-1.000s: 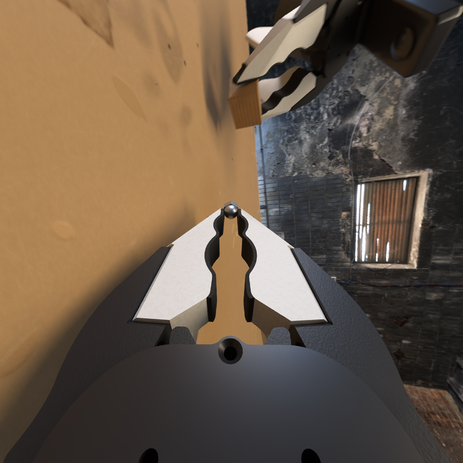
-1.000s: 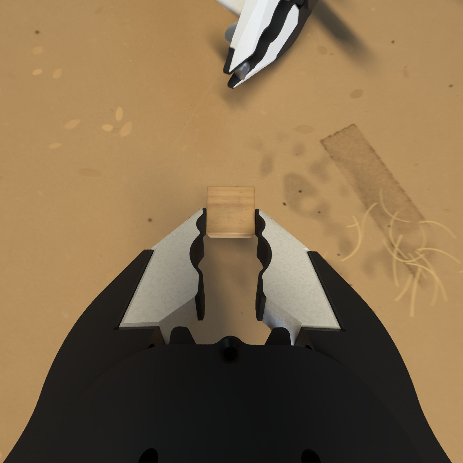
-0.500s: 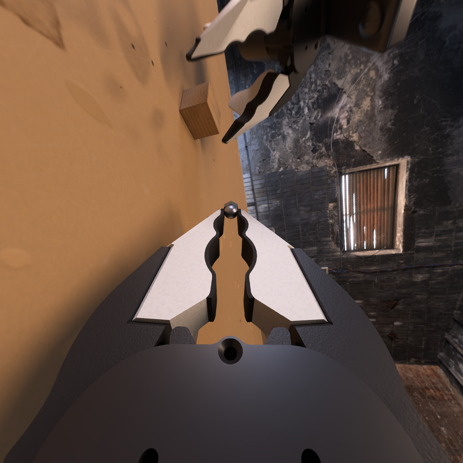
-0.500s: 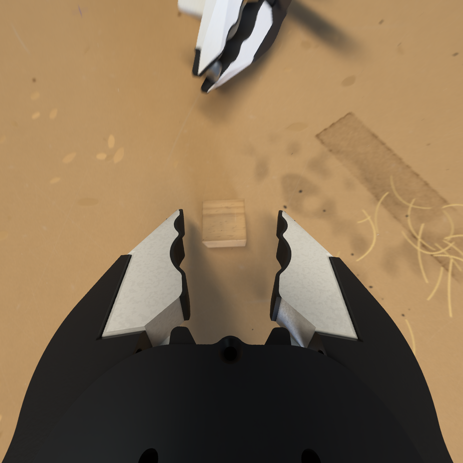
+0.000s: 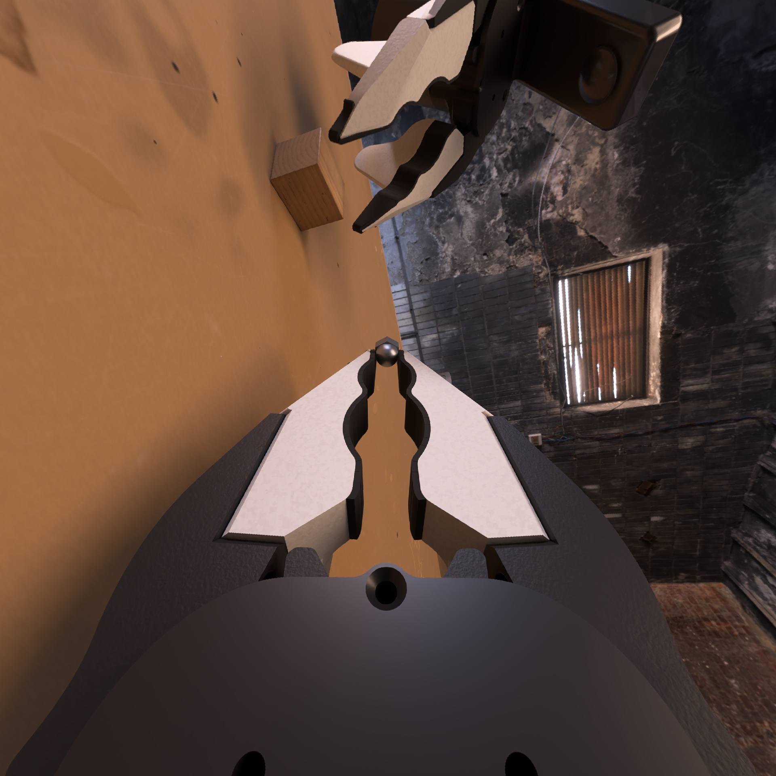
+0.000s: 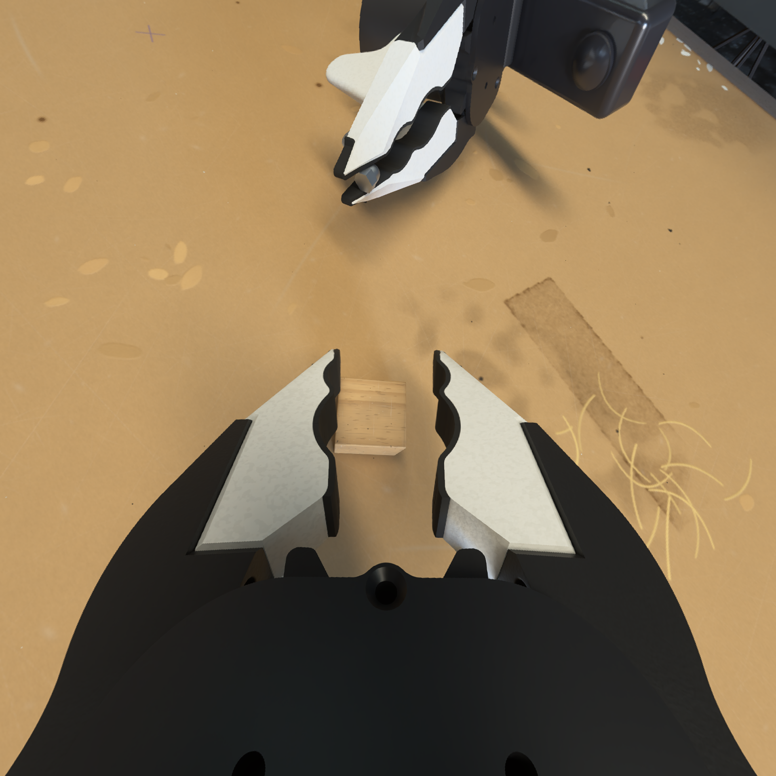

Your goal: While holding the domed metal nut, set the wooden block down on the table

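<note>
My left gripper point(image 5: 386, 355) is shut on the domed metal nut point(image 5: 386, 353), a small shiny dome pinched at its fingertips. The same gripper point(image 6: 357, 180) with the nut point(image 6: 368, 178) shows at the top of the right wrist view, above the table. The wooden block point(image 6: 371, 415) lies flat on the brown table point(image 6: 168, 378). My right gripper point(image 6: 386, 357) is open and hangs above the block, not touching it. Its left finger hides the block's left edge. In the left wrist view the block point(image 5: 308, 180) sits on the table point(image 5: 126, 294) with the open right gripper point(image 5: 348, 180) just off it.
A dark worn strip with pale curly shavings point(image 6: 655, 462) lies on the table right of the block. The table's edge point(image 6: 722, 54) runs at the top right. A dark brick wall with a shuttered window point(image 5: 604, 331) is beyond the table.
My right gripper opened and let go of the wooden block, which now lies on the table. The gripper then rose off it with its jaws narrowing a little. The left gripper kept hold of the nut.
</note>
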